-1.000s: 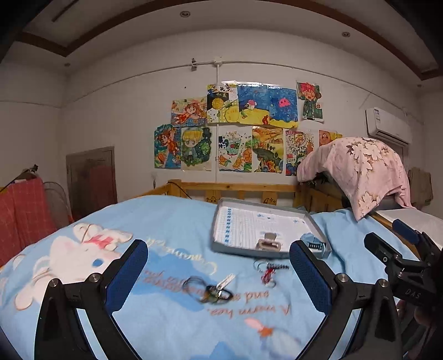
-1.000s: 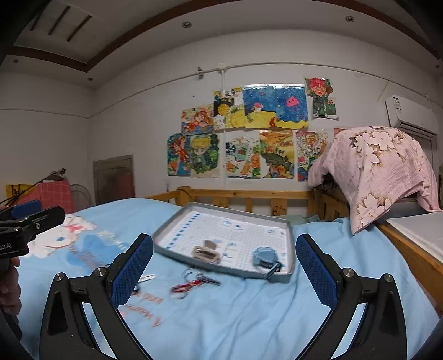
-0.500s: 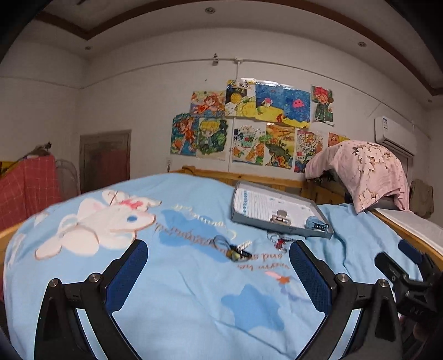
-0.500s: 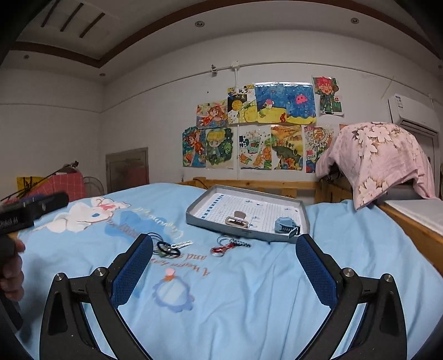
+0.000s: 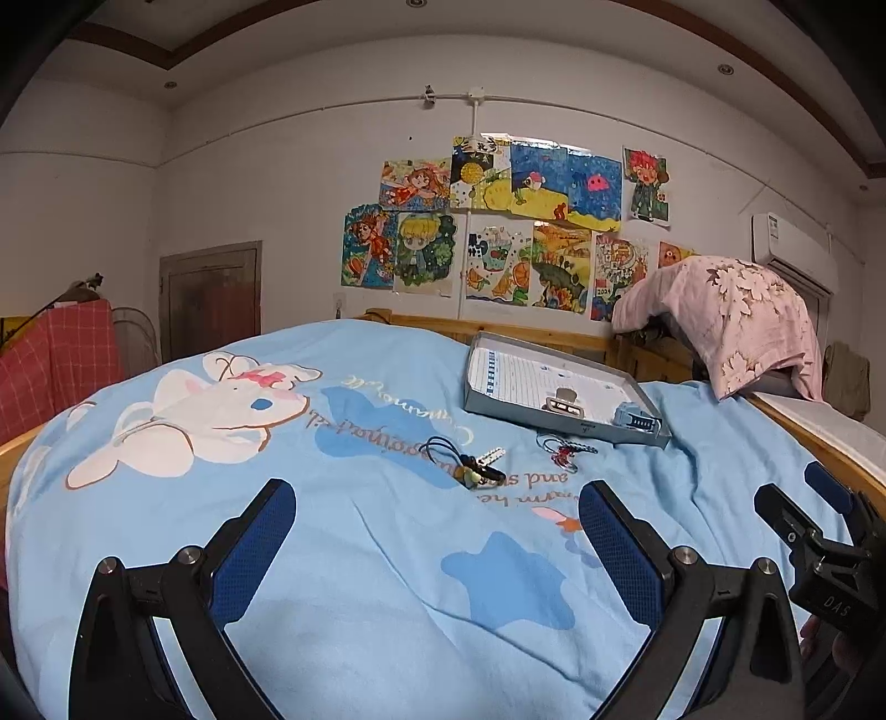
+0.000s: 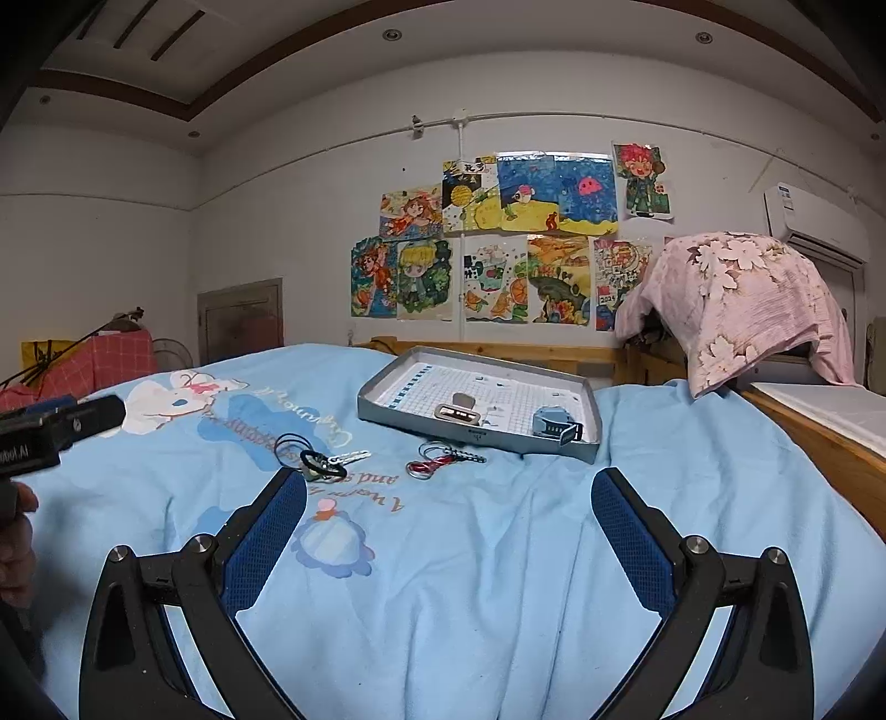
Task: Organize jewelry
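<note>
Both the left tongs point(image 5: 437, 534) and the right tongs point(image 6: 448, 523) stood wide apart, gripping nothing, above the blue bed cover point(image 6: 498, 554). Ahead of them lay a black cord bundle with key point(image 6: 318, 462) and a red-and-silver piece point(image 6: 440, 459), its long axis running left-right. Beyond sat the grey tray point(image 6: 590, 412); its contents were indistinct.

Soft, even indoor light fills both views, with small recessed ceiling lamps point(image 6: 391, 34) glowing above the bed point(image 6: 470, 554) and no hard shadows or glare on its blue cover. Fisheye distortion bows the walls and ceiling around the bed, and the corners fall to black. Focus is fairly sharp, slightly grainy.
</note>
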`<state>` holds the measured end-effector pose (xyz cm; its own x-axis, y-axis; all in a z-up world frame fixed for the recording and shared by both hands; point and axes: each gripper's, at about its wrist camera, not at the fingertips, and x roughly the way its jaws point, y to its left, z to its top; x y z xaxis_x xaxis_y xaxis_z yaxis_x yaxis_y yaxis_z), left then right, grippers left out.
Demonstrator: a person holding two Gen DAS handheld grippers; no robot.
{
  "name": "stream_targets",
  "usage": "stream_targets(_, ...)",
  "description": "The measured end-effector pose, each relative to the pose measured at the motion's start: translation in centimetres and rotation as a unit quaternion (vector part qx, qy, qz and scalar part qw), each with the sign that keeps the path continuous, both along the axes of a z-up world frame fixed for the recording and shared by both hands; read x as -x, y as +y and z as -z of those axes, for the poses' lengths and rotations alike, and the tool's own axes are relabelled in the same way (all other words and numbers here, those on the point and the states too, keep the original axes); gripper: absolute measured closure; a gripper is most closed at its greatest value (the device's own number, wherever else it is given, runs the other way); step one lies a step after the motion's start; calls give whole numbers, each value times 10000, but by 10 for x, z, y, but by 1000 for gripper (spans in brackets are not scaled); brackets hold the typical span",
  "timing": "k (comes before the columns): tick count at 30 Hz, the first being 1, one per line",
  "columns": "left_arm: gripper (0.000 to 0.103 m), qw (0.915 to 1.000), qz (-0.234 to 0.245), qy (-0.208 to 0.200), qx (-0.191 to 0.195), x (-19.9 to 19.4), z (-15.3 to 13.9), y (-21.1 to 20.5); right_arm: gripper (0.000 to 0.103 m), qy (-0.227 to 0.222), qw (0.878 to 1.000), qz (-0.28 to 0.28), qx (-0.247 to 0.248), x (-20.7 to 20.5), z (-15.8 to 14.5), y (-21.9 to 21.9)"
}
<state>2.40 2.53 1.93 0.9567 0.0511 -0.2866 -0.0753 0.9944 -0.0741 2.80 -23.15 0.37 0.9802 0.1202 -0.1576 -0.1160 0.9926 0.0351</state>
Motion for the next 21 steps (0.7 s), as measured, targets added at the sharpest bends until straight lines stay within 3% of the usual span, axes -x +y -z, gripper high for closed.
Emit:
stream_targets(7, 0, 10000, -8, 11, -7, 0, 0, 0, 2, -20, 10000, 32, -90, 0, -1, -3)
stream_targets(10, 0, 9994, 158, 271, 120, -7, 2, 4, 2, -26, 9998, 33, -182, -1, -2, -6)
stream_targets(14, 0, 9974, 328, 491, 405, -30, -6, 21, 2, 287, 9983, -487, -142, -29, -11, -6)
stream_targets(17, 0, 9970, 287, 536, 478, -52, -13, 30, 2, 169, 9979, -624, -69, -44, -24, -7)
stream_targets(21, 0, 9978, 264, 562, 238, -83, -24, 31, 2, -147, 9975, -602, 350, -67, -48, -4)
